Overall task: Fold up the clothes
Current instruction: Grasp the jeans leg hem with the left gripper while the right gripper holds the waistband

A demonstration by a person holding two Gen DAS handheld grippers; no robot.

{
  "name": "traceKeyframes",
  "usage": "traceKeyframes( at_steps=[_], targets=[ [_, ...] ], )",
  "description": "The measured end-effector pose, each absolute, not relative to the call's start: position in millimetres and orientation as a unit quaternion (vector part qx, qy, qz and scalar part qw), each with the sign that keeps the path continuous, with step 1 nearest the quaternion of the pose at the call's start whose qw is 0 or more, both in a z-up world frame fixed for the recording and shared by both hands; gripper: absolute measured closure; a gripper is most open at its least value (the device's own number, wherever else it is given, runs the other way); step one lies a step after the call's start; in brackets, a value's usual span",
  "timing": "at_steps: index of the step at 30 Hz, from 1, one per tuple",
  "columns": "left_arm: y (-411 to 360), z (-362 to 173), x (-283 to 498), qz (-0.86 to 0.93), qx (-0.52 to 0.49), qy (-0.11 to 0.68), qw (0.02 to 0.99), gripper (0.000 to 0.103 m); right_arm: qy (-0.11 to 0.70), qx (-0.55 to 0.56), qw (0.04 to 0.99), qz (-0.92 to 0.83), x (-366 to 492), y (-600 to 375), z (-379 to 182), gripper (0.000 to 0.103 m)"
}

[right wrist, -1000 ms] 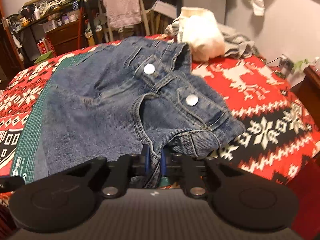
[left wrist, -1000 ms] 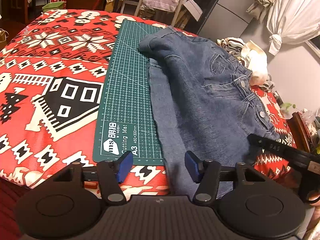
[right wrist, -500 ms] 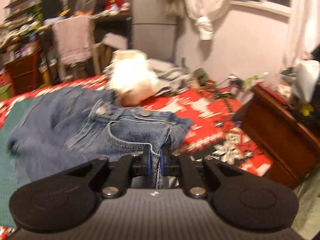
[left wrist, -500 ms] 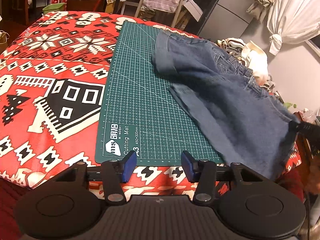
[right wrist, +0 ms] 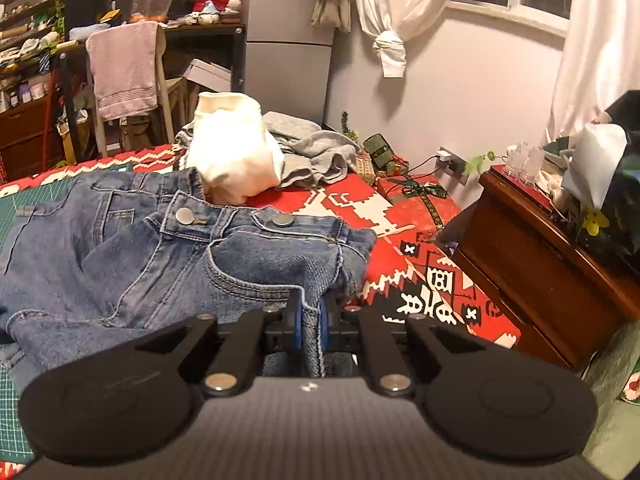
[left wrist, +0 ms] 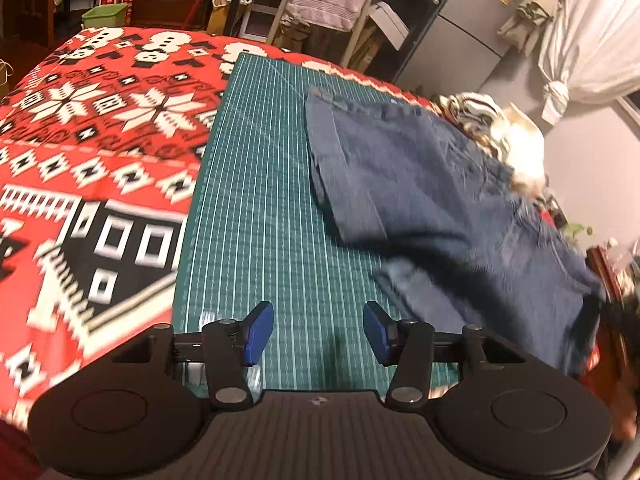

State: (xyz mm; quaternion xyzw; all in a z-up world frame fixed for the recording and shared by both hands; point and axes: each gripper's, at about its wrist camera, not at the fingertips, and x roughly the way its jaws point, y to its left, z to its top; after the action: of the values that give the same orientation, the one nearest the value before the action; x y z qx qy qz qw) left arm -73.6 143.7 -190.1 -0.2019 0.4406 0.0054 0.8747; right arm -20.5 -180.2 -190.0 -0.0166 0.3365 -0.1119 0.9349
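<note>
Cluttered bedroom setting: shelving and a chair draped with a pink towel (right wrist: pixel 122 70) are standing at the back, a grey cabinet (right wrist: pixel 288 76) is sitting against the wall, and a knotted white curtain (right wrist: pixel 390 20) is hanging by the window. A red patterned blanket (left wrist: pixel 92 152) is covering the bed, and a green cutting mat (left wrist: pixel 256 216) is lying on top of it.

The jeans (left wrist: pixel 432 208) are lying partly on the right side of the mat and partly over the blanket beyond it; in the left wrist view the denim is motion-blurred and its near right edge is hanging over the bed edge. In the right wrist view the waistband with two metal buttons (right wrist: pixel 184 215) is facing up, with a front pocket seam curving toward the camera.

The right gripper (right wrist: pixel 310 322) is pinching a fold of denim near the waistband corner, its blue pads pressed tight on the cloth. The left gripper (left wrist: pixel 318 334) is hovering above the near part of the mat with its jaws spread wide and nothing between them; the jeans are lying to its right, not touching it.

A white garment (right wrist: pixel 234 156) is sitting just behind the waistband, with a grey garment (right wrist: pixel 316 152) beside it. A wooden nightstand (right wrist: pixel 552 264) is standing to the right of the bed.
</note>
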Motion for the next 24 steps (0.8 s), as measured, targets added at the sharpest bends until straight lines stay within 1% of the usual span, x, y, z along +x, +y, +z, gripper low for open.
traceKeyframes(
  at_steps=[8, 15, 20, 24],
  targets=[
    [146.1, -189.1, -19.9, -0.008, -0.227, 0.433, 0.872, 0.053, 0.348, -0.008, 0.932, -0.103, -13.8, -183.4, -191.6, 0.093],
    [146.0, -197.4, 20.8, 0.002, -0.215, 0.439, 0.873, 0.051, 0.359, -0.008, 0.928, -0.097, -5.8, -182.3, -192.5, 0.093],
    [149.2, -208.3, 46.2, 0.003, -0.216, 0.450, 0.866, 0.051, 0.360, -0.003, 0.928, -0.091, -1.5, -182.3, -192.5, 0.093],
    [149.3, -214.6, 59.1, -0.005, -0.223, 0.458, 0.861, 0.053, 0.361, -0.003, 0.928, -0.090, 0.8, -181.5, -193.3, 0.093]
  ],
)
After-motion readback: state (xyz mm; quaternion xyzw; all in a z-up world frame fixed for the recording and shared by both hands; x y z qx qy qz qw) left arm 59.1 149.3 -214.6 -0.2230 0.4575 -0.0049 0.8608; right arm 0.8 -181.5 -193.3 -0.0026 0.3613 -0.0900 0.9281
